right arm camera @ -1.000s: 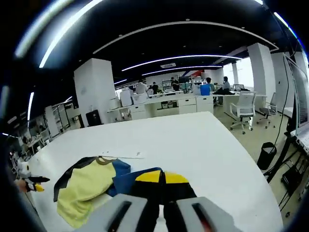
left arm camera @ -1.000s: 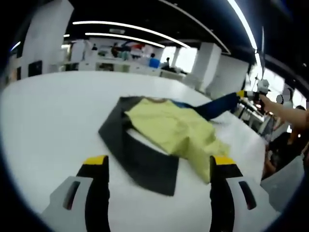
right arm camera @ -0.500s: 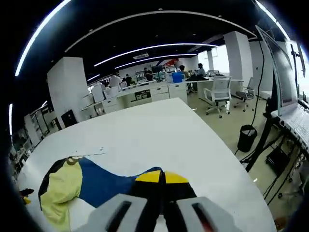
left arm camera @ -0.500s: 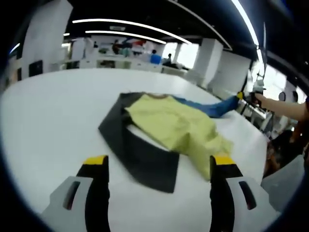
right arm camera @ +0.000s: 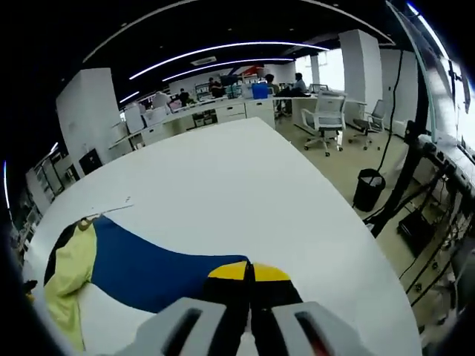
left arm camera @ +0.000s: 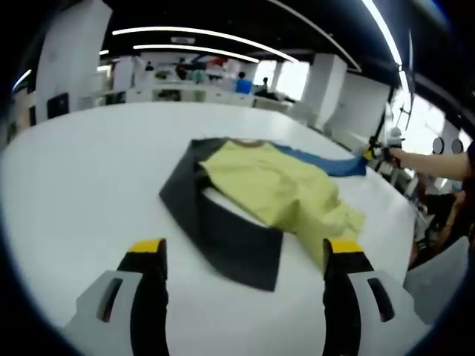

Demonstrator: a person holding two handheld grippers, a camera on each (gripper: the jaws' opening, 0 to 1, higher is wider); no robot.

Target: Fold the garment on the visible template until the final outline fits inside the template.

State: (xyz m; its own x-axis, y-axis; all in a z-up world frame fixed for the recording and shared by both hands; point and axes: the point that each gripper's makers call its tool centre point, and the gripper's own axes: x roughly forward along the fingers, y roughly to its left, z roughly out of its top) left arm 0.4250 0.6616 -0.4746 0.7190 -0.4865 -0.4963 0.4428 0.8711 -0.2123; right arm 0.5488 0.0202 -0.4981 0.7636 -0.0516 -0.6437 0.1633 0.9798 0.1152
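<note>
1. On the white table (left arm camera: 67, 193) lies my garment (left arm camera: 274, 196): soft yellow cloth, a dark panel, a blue sleeve (right arm camera: 148, 271) stretched flat.
2. My right gripper (right arm camera: 250, 276) has its jaws pinched together on that sleeve's end.
3. My left gripper (left arm camera: 241, 256) hangs wide apart above the table near the garment, holding nothing.
</note>
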